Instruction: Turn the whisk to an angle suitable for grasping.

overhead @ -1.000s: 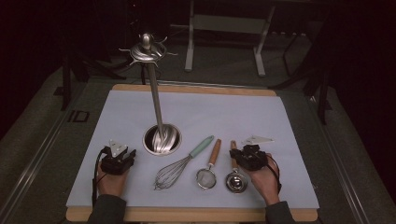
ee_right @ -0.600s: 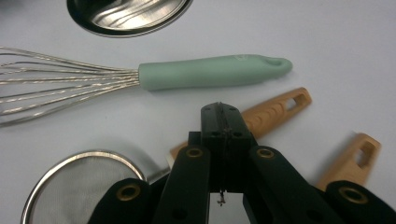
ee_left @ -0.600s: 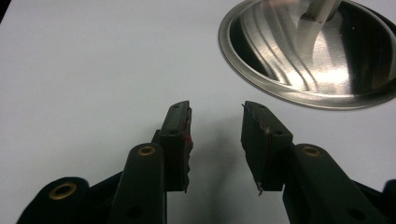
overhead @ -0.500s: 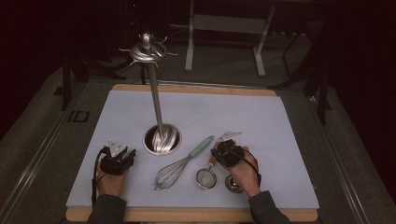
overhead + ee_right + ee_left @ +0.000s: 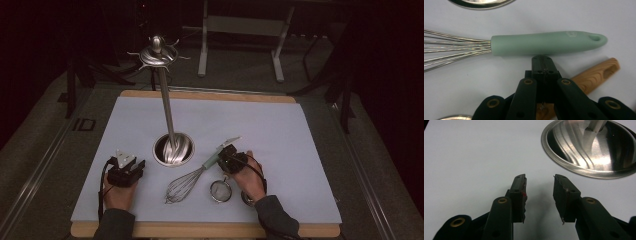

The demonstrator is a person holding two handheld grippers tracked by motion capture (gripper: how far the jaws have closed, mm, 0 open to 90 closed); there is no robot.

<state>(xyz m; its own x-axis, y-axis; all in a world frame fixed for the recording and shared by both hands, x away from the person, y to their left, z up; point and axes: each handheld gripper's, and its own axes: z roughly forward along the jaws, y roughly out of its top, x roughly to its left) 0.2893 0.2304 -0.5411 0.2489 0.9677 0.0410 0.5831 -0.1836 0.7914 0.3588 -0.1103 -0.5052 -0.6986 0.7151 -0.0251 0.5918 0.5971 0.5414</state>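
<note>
Dark floor and stand legs ring the pale counter point(image 5: 280, 120), where my right claw point(image 5: 543, 60) sits pressed together with nothing between its pads, its tip touching or just shy of the green whisk handle point(image 5: 544, 43). The whisk point(image 5: 187, 182) lies slantwise near the counter's front edge, wires toward me, between the steel stand base point(image 5: 173, 148) and the small strainer point(image 5: 220, 190). My left claw point(image 5: 539, 188) rests spread on bare counter toward the front left corner, just beside that base.

The risk as I judge it: closed jaws can only nudge the smooth handle, so it may roll or skid toward the base. Opening this low, I might catch the wooden handle point(image 5: 599, 73) beneath my claw instead.

That wooden handle's far end is covered by my claw, and the whisk's wires run off frame. A third tool by my right wrist is hidden.
</note>
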